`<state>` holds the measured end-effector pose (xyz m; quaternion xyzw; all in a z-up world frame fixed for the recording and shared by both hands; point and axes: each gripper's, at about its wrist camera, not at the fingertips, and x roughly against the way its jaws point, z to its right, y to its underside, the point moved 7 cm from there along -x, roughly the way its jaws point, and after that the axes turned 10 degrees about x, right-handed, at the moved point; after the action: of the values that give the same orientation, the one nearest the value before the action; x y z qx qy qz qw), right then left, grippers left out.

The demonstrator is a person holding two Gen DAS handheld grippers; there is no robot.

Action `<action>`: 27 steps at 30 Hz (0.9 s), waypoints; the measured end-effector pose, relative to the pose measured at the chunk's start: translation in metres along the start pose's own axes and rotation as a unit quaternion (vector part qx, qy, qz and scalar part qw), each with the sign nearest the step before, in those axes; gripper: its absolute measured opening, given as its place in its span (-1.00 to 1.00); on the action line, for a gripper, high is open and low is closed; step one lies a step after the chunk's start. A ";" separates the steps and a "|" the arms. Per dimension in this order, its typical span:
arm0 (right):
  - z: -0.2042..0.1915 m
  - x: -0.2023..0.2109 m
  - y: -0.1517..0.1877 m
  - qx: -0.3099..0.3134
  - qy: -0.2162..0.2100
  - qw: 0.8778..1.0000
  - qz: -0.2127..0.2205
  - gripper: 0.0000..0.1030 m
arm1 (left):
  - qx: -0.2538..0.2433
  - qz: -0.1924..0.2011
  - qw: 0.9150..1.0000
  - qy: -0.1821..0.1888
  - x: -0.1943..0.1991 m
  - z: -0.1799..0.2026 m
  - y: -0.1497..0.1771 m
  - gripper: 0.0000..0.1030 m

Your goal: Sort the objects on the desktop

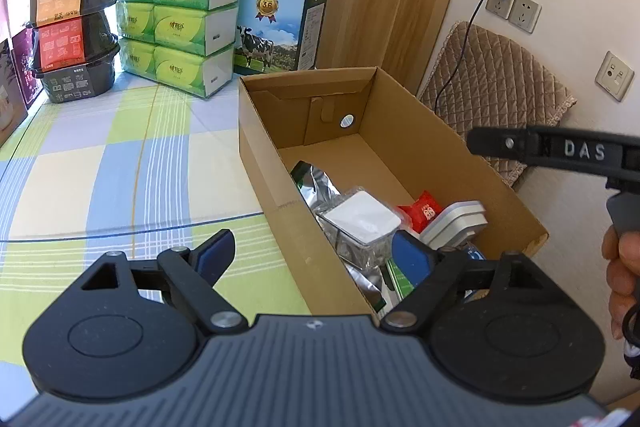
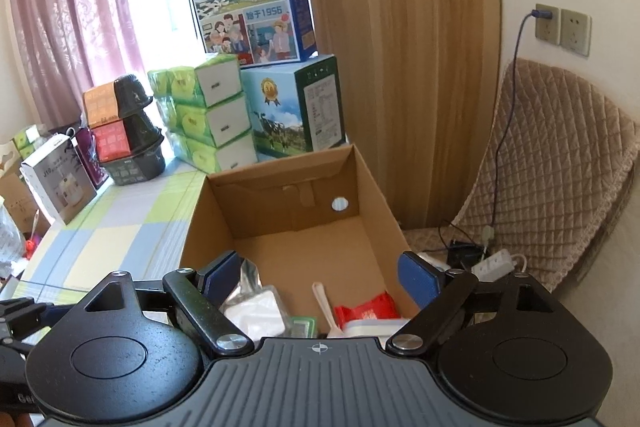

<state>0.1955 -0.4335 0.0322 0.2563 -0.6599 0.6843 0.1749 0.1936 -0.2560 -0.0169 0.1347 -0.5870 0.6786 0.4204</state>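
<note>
An open cardboard box (image 1: 420, 131) stands on the checked tablecloth (image 1: 100, 167). Its near end holds a silver foil pouch (image 1: 316, 183), a clear case with a white lid (image 1: 360, 219), a red packet (image 1: 424, 211) and a grey tin (image 1: 456, 223). My left gripper (image 1: 316, 255) is open and empty, straddling the box's near left wall. In the right wrist view the same box (image 2: 360, 195) lies below my right gripper (image 2: 324, 277), which hangs open and empty over the white-lidded case (image 2: 260, 311), a white spoon (image 2: 324, 303) and the red packet (image 2: 364, 311). The right gripper's body shows at the left wrist view's right edge.
Green tissue packs (image 1: 176, 27), stacked black bowls (image 1: 72, 35) and milk cartons (image 1: 280, 27) line the table's back. A small white box (image 2: 60, 183) stands at the left. Right of the cardboard box are a quilted chair (image 2: 552, 179), wall sockets (image 2: 560, 27), a cable and a power strip (image 2: 500, 263).
</note>
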 end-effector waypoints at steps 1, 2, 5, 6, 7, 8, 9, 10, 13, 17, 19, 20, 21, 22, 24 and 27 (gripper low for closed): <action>0.001 0.003 0.003 -0.002 0.001 1.000 -0.001 0.62 | -0.001 0.000 1.000 -0.001 0.002 0.000 0.001 0.64; 0.003 0.006 0.005 -0.005 0.003 1.000 -0.001 0.62 | -0.001 0.000 1.000 -0.001 0.003 0.000 0.003 0.66; 0.009 0.016 0.015 -0.021 0.005 1.000 -0.005 0.63 | -0.001 0.000 1.000 -0.004 0.009 0.000 0.007 0.70; 0.010 0.020 0.018 -0.026 0.007 1.000 -0.007 0.63 | 0.000 -0.001 1.000 -0.004 0.011 0.001 0.009 0.71; 0.012 0.023 0.022 -0.029 0.007 1.000 -0.009 0.64 | 0.001 -0.002 1.000 -0.004 0.013 0.001 0.011 0.73; 0.013 0.027 0.025 -0.030 0.007 0.999 -0.010 0.65 | 0.001 -0.002 1.000 -0.005 0.015 0.001 0.013 0.75; 0.014 0.030 0.028 -0.031 0.009 0.999 -0.012 0.66 | 0.002 -0.002 1.000 -0.006 0.017 0.001 0.015 0.77; 0.015 0.034 0.031 -0.031 0.011 0.999 -0.014 0.66 | 0.002 -0.002 1.000 -0.007 0.019 0.002 0.017 0.82; 0.014 0.045 0.039 -0.031 0.014 0.999 -0.021 0.73 | 0.004 -0.001 1.000 -0.014 0.026 0.002 0.022 0.94; 0.012 0.060 0.050 -0.028 0.015 0.999 -0.022 0.89 | 0.004 -0.001 1.000 -0.024 0.036 0.003 0.029 0.97; 0.010 0.067 0.055 -0.025 0.014 0.999 -0.025 0.94 | 0.003 -0.001 1.000 -0.030 0.041 0.004 0.032 0.97; 0.008 0.071 0.057 -0.022 0.012 0.999 -0.027 0.96 | 0.002 0.000 0.999 -0.032 0.044 0.004 0.034 0.97; 0.007 0.074 0.060 -0.019 0.011 0.999 -0.029 0.96 | 0.003 0.001 0.999 -0.033 0.047 0.005 0.035 0.97; 0.005 0.077 0.062 -0.017 0.009 0.999 -0.031 0.96 | 0.003 0.002 0.999 -0.035 0.050 0.005 0.036 0.97; 0.001 0.084 0.065 -0.013 0.007 0.999 -0.036 0.96 | 0.003 0.004 0.999 -0.038 0.056 0.006 0.039 0.97; -0.004 0.093 0.071 -0.008 0.004 0.999 -0.043 0.96 | 0.003 0.009 0.999 -0.042 0.066 0.008 0.044 0.98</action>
<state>0.0793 -0.4434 0.0284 0.2797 -0.6529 0.6723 0.2087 0.1187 -0.2343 -0.0008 0.1586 -0.6036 0.6778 0.3887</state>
